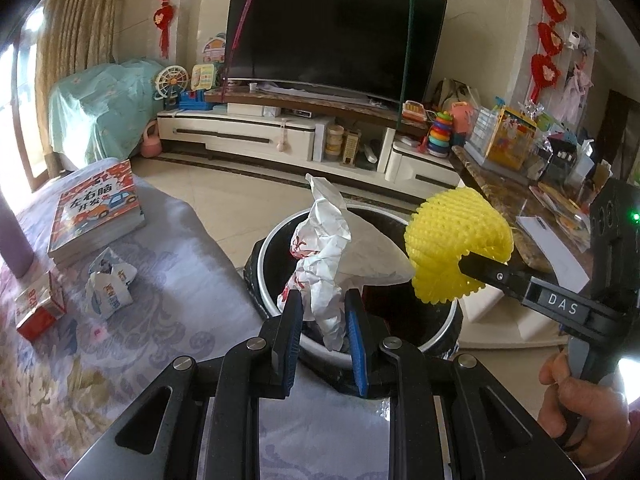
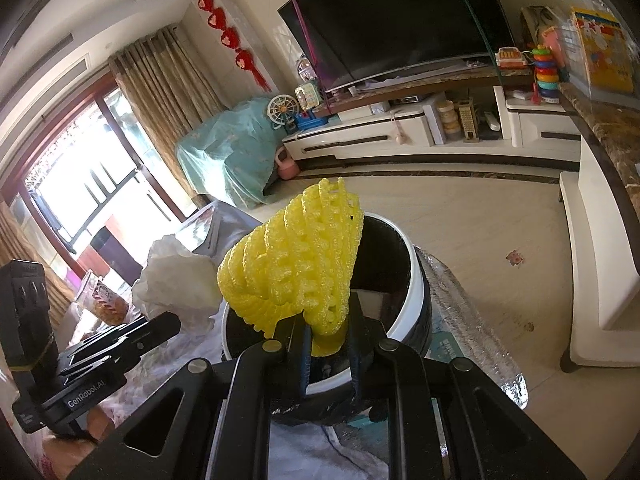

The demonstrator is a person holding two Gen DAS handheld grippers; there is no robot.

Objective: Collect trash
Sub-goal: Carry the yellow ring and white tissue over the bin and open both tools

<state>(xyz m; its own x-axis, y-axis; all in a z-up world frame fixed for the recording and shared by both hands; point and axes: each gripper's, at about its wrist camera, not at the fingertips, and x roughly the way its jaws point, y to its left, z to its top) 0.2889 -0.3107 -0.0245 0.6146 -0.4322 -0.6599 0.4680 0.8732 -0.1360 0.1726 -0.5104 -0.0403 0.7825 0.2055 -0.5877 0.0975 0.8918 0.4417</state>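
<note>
My left gripper [image 1: 320, 312] is shut on a crumpled white paper wrapper with red print [image 1: 326, 256], held upright over the round trash bin [image 1: 280, 308] with its white rim and black liner. My right gripper [image 2: 330, 336] is shut on a yellow foam fruit net [image 2: 292, 272], which hangs over the same bin [image 2: 416, 304]. From the left wrist view the right gripper [image 1: 466, 262] reaches in from the right with the net [image 1: 456, 248], a hand [image 1: 580, 404] on its handle. In the right wrist view the wrapper [image 2: 176, 280] shows as a white lump left of the net.
On the floral cloth [image 1: 100, 360] to the left lie a crumpled snack packet [image 1: 108, 284], a red and white carton [image 1: 38, 308] and a stack of children's books [image 1: 98, 212]. A marble-topped counter [image 1: 520, 208] with clutter runs along the right. A TV cabinet [image 1: 280, 136] stands beyond the tiled floor.
</note>
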